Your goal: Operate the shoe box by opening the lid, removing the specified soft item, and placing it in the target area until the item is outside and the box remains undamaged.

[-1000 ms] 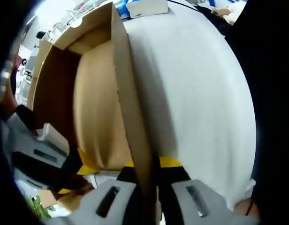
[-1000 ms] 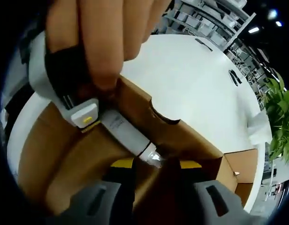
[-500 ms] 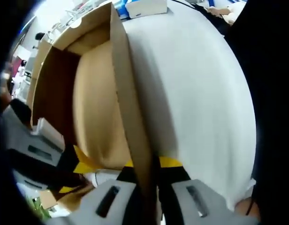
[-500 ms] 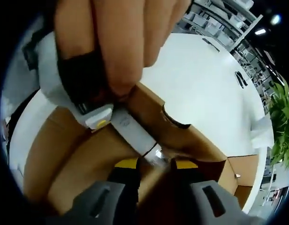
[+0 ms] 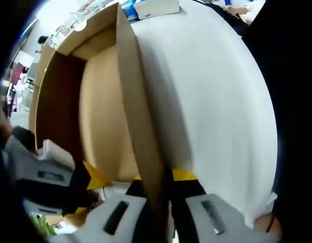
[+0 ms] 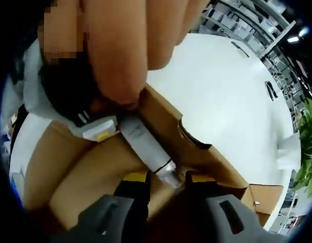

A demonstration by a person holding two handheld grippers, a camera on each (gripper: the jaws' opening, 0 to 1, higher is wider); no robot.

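With the box (image 5: pixel 103 116) open on its table, the left gripper (image 5: pixel 158 195) clamps one wall to steady it.
Inside, the right gripper (image 6: pixel 166 178) pinches the tip of a white tube (image 6: pixel 146 144), apparently the item to lift out, not yet clear of the box. The table (image 5: pixel 211 101) is white; shelving (image 6: pixel 232 23) and a plant (image 6: pixel 310 152) stand beyond.

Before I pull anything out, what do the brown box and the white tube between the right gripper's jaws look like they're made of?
The brown box looks like plain matte cardboard: flat tan panels, a raw cut edge, a punched slot on one flap. The white tube looks like smooth plastic with a slight sheen, ending in a clear, glossy cap. Whether it is soft or rigid cannot be told.
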